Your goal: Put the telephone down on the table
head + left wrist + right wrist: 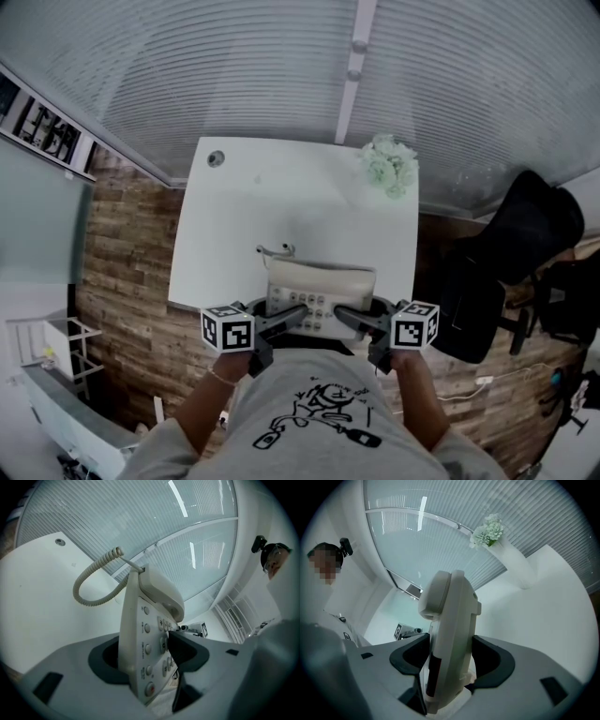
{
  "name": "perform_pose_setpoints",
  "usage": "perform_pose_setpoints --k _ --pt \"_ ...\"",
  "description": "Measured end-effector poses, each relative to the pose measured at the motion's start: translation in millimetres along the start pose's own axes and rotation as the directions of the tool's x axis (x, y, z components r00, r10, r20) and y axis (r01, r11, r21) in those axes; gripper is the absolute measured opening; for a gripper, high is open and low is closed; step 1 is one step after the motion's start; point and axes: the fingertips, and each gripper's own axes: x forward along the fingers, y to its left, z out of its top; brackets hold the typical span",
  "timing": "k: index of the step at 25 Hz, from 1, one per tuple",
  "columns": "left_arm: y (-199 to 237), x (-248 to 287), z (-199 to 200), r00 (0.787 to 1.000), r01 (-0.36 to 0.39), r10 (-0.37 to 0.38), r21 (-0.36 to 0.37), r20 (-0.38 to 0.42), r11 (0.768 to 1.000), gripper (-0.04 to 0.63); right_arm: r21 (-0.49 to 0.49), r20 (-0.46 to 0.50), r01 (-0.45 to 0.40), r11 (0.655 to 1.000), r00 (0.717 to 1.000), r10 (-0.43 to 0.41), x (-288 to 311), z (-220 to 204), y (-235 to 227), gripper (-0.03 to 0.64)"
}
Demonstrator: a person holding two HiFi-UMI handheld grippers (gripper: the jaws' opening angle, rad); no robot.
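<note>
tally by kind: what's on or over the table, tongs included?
telephone: 1
flowers: 1
tongs: 2, the left tongs and the right tongs, both shut on the telephone
total: 4

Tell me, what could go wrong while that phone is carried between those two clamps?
1. The left gripper and right gripper each pinch only one side of the telephone. A slip could tip it and perhaps unseat the handset.
2. It hangs at the near edge of the table. Lowered here, it might overhang.
3. The loose coiled cord could get trapped underneath.
</note>
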Motion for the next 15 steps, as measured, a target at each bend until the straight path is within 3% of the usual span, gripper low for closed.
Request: perform_pose_setpoints --k 15 --pt "1 -10 0 1.0 0.004 -0.004 -0.002 -0.001 1.0 0.255 0.002 0.017 0.0 1.0 1.0 0.0 6 -3 8 0.295"
